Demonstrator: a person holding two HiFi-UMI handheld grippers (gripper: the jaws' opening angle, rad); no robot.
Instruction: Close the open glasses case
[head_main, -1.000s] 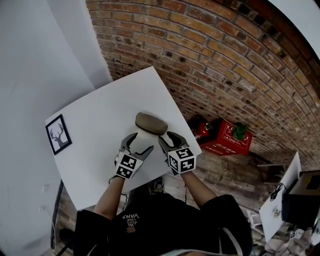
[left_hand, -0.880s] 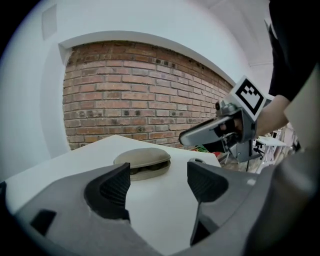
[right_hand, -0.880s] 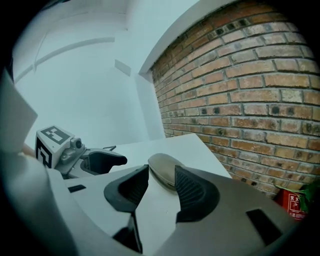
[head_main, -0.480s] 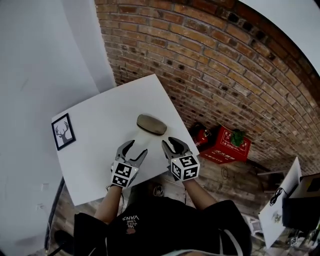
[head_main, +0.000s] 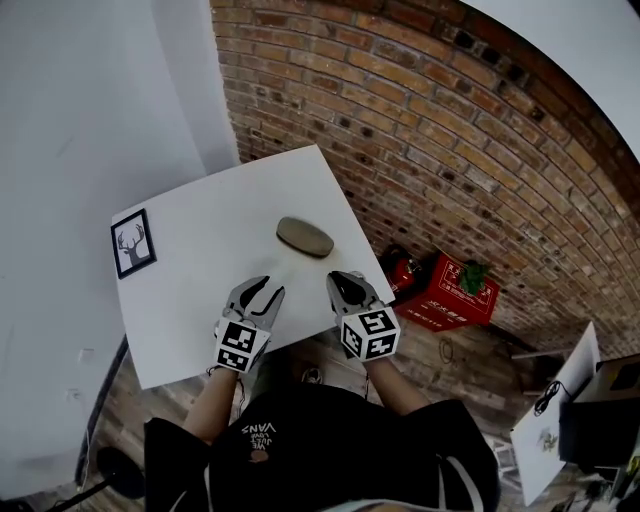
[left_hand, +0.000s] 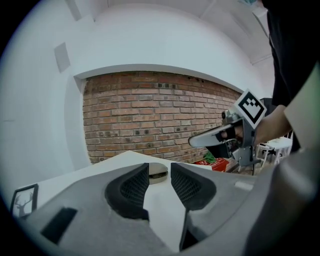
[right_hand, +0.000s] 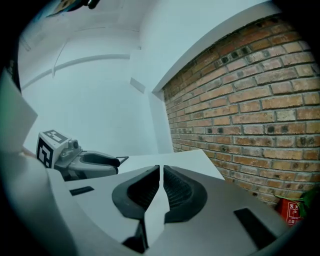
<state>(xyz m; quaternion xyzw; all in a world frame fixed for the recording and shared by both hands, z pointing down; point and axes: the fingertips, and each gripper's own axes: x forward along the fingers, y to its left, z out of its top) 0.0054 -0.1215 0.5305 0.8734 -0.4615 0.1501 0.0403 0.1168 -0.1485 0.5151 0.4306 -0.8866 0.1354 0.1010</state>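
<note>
The olive-brown glasses case (head_main: 305, 237) lies closed on the white table (head_main: 220, 225), near its right side. Both grippers hover over the table's near edge, apart from the case. My left gripper (head_main: 264, 292) has its jaws closing with a clear gap still between them and nothing in it. In the left gripper view (left_hand: 159, 180) the case (left_hand: 159, 171) shows far beyond the pads. My right gripper (head_main: 345, 284) is closing too. In the right gripper view (right_hand: 160, 172) its pads stand a thin slit apart, empty.
A small framed deer picture (head_main: 133, 243) lies at the table's left edge. A brick wall (head_main: 450, 140) runs behind the table. A red box (head_main: 455, 290) sits on the floor to the right. Each gripper sees the other beside it: right (left_hand: 220, 137), left (right_hand: 85, 162).
Both grippers have drawn back from the case toward the table's near edge and risen. Their jaws have narrowed, the right almost to touching. The case has stayed closed and still.
</note>
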